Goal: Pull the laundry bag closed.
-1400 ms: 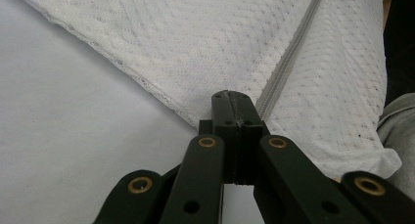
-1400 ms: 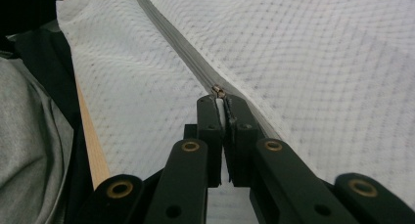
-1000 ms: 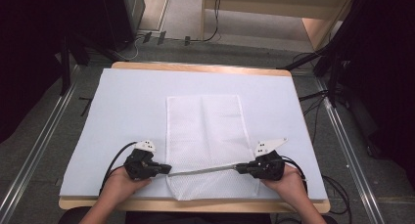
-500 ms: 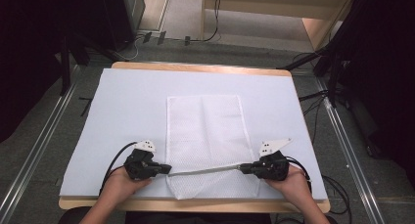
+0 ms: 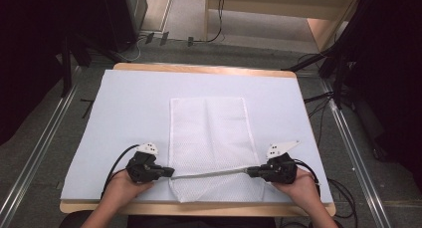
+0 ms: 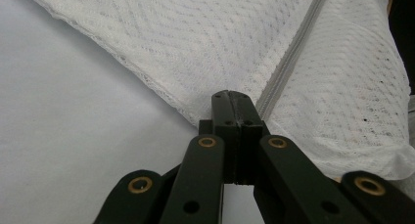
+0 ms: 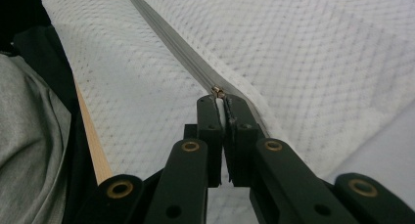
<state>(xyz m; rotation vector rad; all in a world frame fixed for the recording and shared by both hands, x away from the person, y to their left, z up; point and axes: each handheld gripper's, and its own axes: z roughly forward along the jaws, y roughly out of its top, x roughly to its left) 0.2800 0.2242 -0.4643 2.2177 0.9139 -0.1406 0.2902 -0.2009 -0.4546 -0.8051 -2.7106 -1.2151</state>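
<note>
- We see our left gripper [image 5: 169, 172] with its jaws pressed together on the corner of a white mesh bag [image 5: 211, 133], right at the end of the grey zipper [image 5: 209, 173]; the pinched fabric itself is hidden between the jaws.
- Our right gripper [image 5: 250, 171] has its jaws closed on the zipper's other end, a small brass pull [image 7: 218, 92] sitting just past the tips; how much of the tape is caught we cannot make out.
- The zipper runs taut from one pair of jaws to the other, and the bag stretches away beyond them, flat on the sheet.
- Behind the jaws, the bag's near edge drapes toward the bench [image 5: 199, 68] edge, partly cut off by our hands.
- A pale blue sheet [image 5: 129, 108] covers the wooden bench; grey floor, cables and dark stands surround it.
</note>
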